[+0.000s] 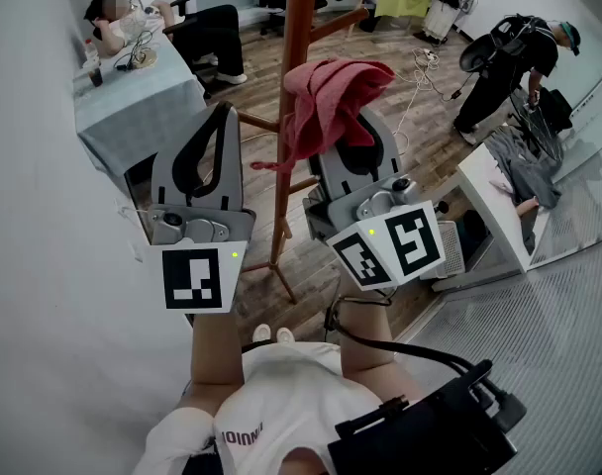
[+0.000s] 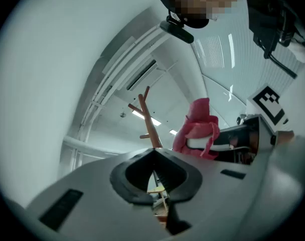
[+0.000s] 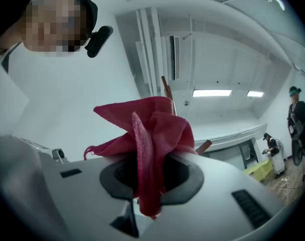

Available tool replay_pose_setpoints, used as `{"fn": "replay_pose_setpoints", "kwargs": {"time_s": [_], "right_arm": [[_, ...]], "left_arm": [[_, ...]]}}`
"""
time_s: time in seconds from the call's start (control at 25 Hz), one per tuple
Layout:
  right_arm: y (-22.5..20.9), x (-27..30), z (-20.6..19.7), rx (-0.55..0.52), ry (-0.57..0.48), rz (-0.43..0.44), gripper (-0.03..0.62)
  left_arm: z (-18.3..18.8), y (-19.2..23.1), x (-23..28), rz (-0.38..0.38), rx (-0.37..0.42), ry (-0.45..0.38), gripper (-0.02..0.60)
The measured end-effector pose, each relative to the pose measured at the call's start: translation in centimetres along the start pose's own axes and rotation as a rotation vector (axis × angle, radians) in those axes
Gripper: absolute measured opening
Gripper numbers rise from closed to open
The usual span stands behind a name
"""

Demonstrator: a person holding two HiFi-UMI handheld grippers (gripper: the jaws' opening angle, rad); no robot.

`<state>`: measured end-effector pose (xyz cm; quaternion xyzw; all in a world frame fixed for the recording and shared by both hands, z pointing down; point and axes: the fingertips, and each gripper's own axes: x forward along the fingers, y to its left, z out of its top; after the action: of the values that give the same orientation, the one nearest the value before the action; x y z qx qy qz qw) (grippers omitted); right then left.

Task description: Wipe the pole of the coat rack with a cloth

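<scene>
Crumpled red cloth (image 1: 331,92) clenched in right claw (image 3: 148,159), just right of brown wooden coat-rack pole (image 1: 297,28); left claw (image 2: 155,157) closed, empty, left of pole.

The left gripper (image 1: 220,117) and right gripper (image 1: 355,137) are grey, black-padded, each bearing a white, black-marked cube (image 1: 194,277); the shirt (image 1: 281,389) is white.
</scene>
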<state>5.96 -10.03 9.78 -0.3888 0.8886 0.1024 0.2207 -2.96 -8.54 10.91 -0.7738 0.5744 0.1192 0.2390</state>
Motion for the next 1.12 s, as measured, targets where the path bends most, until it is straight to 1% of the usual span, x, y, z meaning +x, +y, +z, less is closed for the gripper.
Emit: {"fn": "replay_pose_setpoints", "kwargs": {"time_s": [0.4, 0.72, 0.84, 0.96, 1.12], "right_arm": [[0.1, 0.0, 0.1, 0.005, 0.0, 0.013, 0.091], [0.1, 0.2, -0.2, -0.002, 0.008, 0.058, 0.092], [0.2, 0.5, -0.1, -0.016, 0.006, 0.086, 0.092], [0.2, 0.6, 0.6, -0.037, -0.016, 0.112, 0.092], [-0.3, 1.6, 1.7, -0.101, -0.046, 0.112, 0.092]], "left_arm": [[0.3, -0.4, 0.1, -0.006, -0.001, -0.003, 0.012], [0.3, -0.5, -0.3, 0.01, 0.008, 0.013, 0.012], [0.4, -0.7, 0.1, 0.012, 0.011, 0.0, 0.012], [0.3, -1.1, 0.3, 0.013, 0.027, 0.005, 0.012], [0.7, -1.3, 1.3, -0.003, 0.013, -0.022, 0.014]]}}
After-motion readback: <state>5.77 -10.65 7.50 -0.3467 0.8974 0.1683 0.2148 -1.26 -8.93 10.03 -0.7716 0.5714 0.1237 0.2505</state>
